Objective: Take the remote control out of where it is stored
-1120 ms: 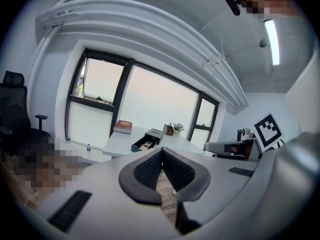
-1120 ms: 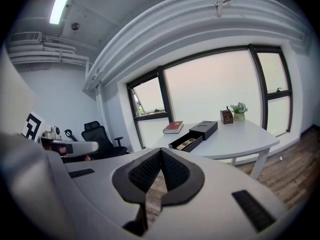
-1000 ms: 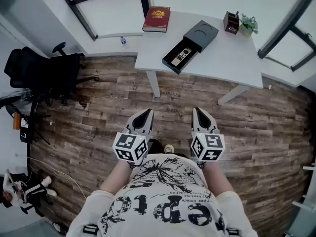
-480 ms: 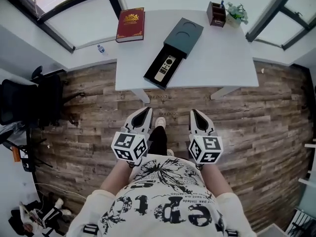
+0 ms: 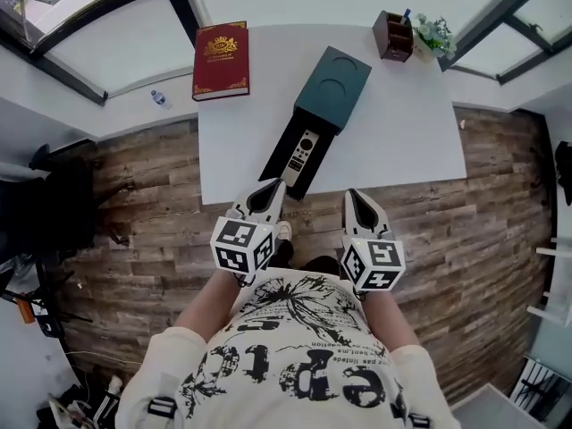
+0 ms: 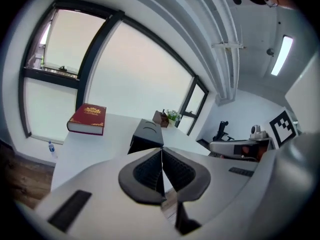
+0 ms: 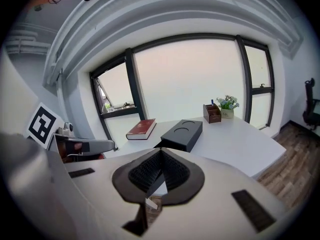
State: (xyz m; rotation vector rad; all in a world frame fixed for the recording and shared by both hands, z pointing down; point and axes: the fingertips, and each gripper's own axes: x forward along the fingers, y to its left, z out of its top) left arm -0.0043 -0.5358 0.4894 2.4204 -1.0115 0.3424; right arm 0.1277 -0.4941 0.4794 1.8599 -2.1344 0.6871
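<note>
A pale remote control (image 5: 301,153) lies in the pulled-out black drawer (image 5: 290,170) of a dark box (image 5: 332,88) on the white desk (image 5: 402,141). The same dark box (image 6: 147,134) (image 7: 183,133) shows ahead of both grippers. My left gripper (image 5: 273,187) hangs at the desk's near edge, beside the drawer's end, its jaws shut and empty. To its right, my right gripper (image 5: 354,196) is also near that edge, shut with nothing in it.
A red book (image 5: 221,61) lies at the desk's far left. A brown pen holder (image 5: 394,34) and a small plant (image 5: 433,34) stand at the far right. A window ledge (image 5: 107,61) runs along the left. Wooden floor (image 5: 500,239) lies around the desk.
The person has walked up to the desk; it now sits much closer in the head view. Both grippers have come to its near edge and stay shut.
</note>
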